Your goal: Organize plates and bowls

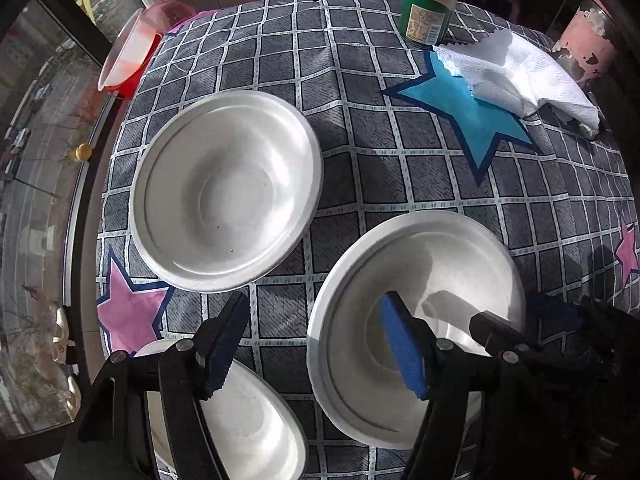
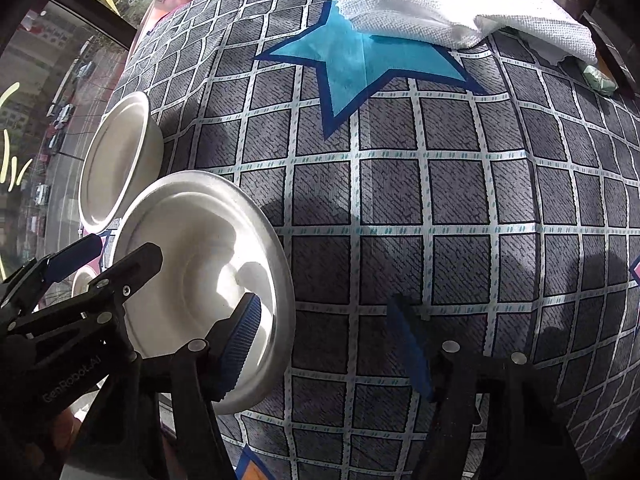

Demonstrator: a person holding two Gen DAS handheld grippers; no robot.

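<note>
Three white bowls sit on the checked cloth. In the left wrist view one bowl (image 1: pixel 226 190) lies at centre left, a second (image 1: pixel 416 304) at lower right, a third (image 1: pixel 256 420) at the bottom under the left finger. My left gripper (image 1: pixel 316 350) is open, its right finger inside the second bowl, its left finger over the third. My right gripper (image 2: pixel 332 354) is open and empty, its left finger over the near bowl's (image 2: pixel 200 280) rim. Another bowl (image 2: pixel 116 160) lies behind. The left gripper's fingers (image 2: pixel 136 264) show over the near bowl.
A green bottle (image 1: pixel 430 4) and a white paper towel (image 1: pixel 516 76) lie at the far right of the cloth. A red and pink basin (image 1: pixel 132 48) stands at the table's far left edge. Windows run along the left. The cloth to the right of the bowls (image 2: pixel 440 200) is bare.
</note>
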